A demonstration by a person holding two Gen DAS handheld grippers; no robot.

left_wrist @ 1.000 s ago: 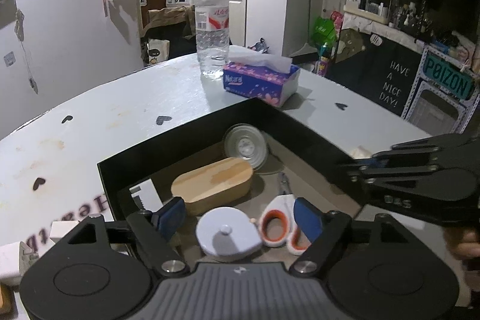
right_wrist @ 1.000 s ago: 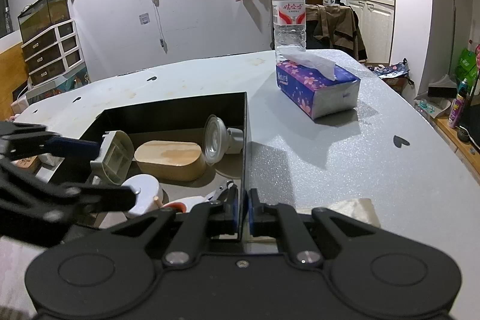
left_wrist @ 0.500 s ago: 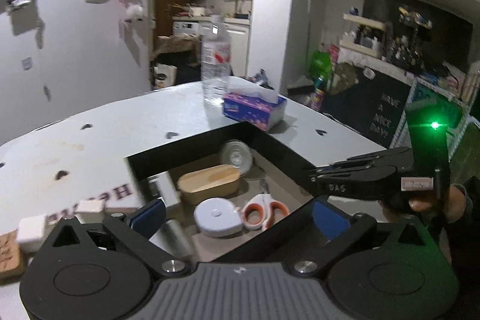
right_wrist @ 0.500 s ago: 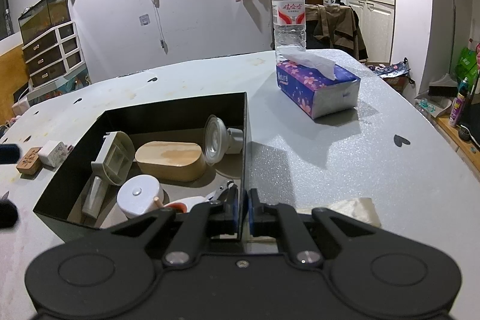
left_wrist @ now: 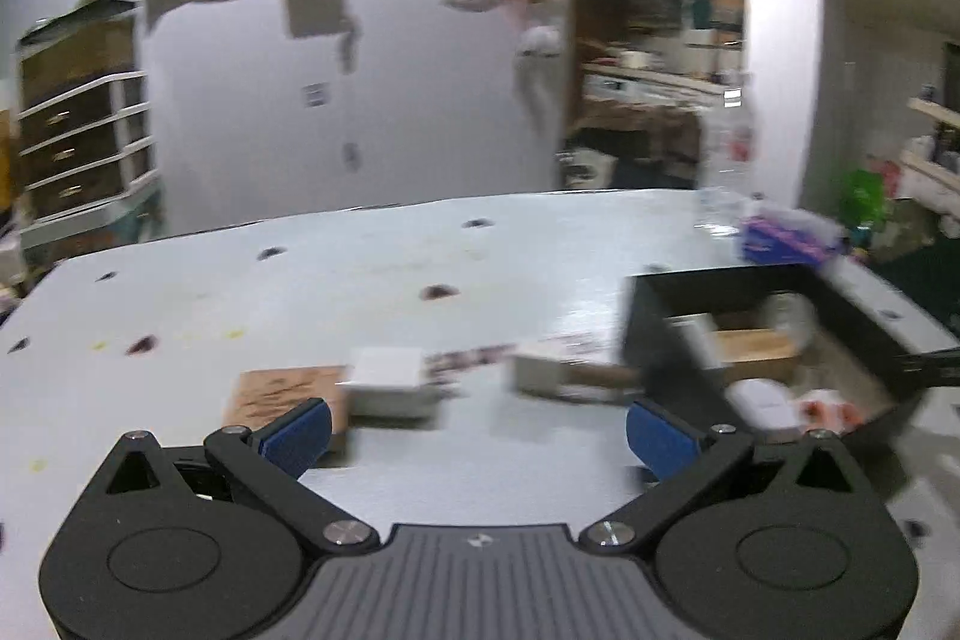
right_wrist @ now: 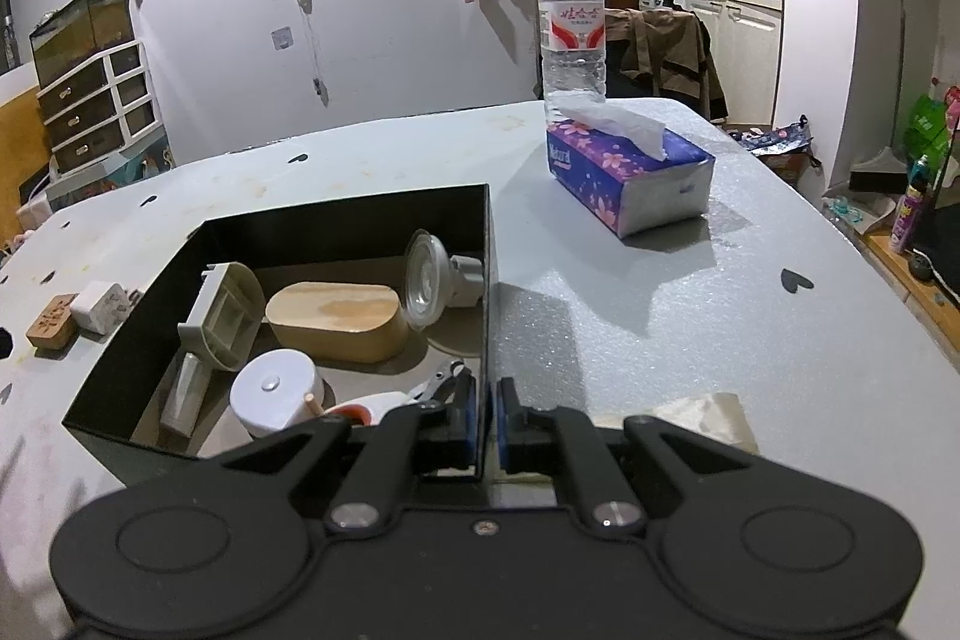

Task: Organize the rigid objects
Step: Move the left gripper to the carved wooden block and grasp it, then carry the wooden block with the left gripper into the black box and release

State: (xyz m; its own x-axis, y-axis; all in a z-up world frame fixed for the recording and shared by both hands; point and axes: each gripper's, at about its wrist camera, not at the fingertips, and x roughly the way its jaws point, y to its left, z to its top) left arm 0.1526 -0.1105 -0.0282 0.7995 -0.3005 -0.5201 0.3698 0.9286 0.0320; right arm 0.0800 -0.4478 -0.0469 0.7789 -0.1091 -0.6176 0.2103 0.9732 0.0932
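A black box (right_wrist: 336, 220) on the pale table holds a wooden oval block (right_wrist: 336, 319), a white round case (right_wrist: 273, 388), a grey plastic holder (right_wrist: 219, 316), a clear bulb (right_wrist: 429, 277) and orange-handled scissors (right_wrist: 360, 409). My right gripper (right_wrist: 485, 415) is shut on the box's near right wall. My left gripper (left_wrist: 477, 430) is open and empty, left of the box (left_wrist: 780, 280), facing a white cube (left_wrist: 387, 376) and a wooden block (left_wrist: 282, 391) on the table. That view is blurred.
A purple tissue box (right_wrist: 630, 178) and a water bottle (right_wrist: 570, 22) stand behind the black box. A folded cloth (right_wrist: 702, 415) lies by my right gripper. A wooden stamp (right_wrist: 51, 319) and white cube (right_wrist: 99, 304) lie left of the box.
My left gripper has pulled out of the box and swung left over the table, now facing the white cube. The right gripper has kept its hold on the box wall.
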